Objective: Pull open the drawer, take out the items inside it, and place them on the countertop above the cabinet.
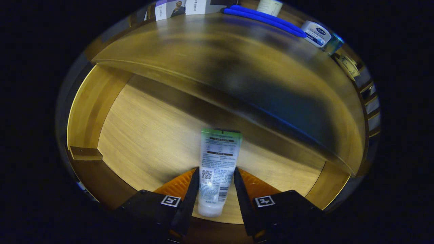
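Gripped between both claw (216, 184) fingers, a white tube (217, 169) hangs over the open wooden drawer (142, 135), below the tabletop (190, 47)

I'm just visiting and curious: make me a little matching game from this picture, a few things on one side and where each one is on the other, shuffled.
Things:
1. tube
2. blue bars
3. white box
4. drawer

Places:
A. open below the countertop, wooden floor bare
B. between the fingers of the gripper, cap end towards the camera
C. at the countertop's far edge, lying lengthwise
D. on the countertop, beside one end of the blue bars

Pairs: 1-B, 2-C, 3-D, 4-A
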`<state>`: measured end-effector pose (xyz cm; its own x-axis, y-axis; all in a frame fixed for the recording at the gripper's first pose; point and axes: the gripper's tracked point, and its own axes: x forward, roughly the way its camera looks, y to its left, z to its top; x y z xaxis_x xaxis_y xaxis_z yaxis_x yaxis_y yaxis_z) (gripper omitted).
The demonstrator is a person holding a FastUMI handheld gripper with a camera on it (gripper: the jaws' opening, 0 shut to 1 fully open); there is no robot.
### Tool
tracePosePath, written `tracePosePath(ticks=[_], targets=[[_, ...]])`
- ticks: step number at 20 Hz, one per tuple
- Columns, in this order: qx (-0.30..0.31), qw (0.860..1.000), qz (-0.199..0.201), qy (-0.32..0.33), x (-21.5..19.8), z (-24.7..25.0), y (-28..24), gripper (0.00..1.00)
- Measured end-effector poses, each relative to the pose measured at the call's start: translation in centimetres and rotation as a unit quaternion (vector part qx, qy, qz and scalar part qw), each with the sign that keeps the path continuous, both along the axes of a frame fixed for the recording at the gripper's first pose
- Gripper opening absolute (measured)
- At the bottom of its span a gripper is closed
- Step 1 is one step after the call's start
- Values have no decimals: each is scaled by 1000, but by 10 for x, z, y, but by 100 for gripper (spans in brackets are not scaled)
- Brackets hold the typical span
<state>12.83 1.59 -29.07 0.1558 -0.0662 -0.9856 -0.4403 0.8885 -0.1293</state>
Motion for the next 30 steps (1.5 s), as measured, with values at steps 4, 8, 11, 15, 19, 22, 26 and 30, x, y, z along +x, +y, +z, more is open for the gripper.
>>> tracePosePath(ticks=[4, 8, 11, 15, 19, 22, 26, 30], targets=[[-8, 1000, 17, -7, -1, -1, 1, 61], [5, 999, 36, -20, -3, -3, 8, 49], [27, 998, 45, -17, -7, 8, 15, 37], [37, 996, 74, -32, -17, 19, 21, 37], [77, 993, 76, -50, -13, 44, 24, 37], [103, 989, 80, -66, -3, 62, 23, 37], [129, 984, 80, -98, -2, 96, 28, 37], [147, 979, 60, -125, 17, 127, 22, 37]])
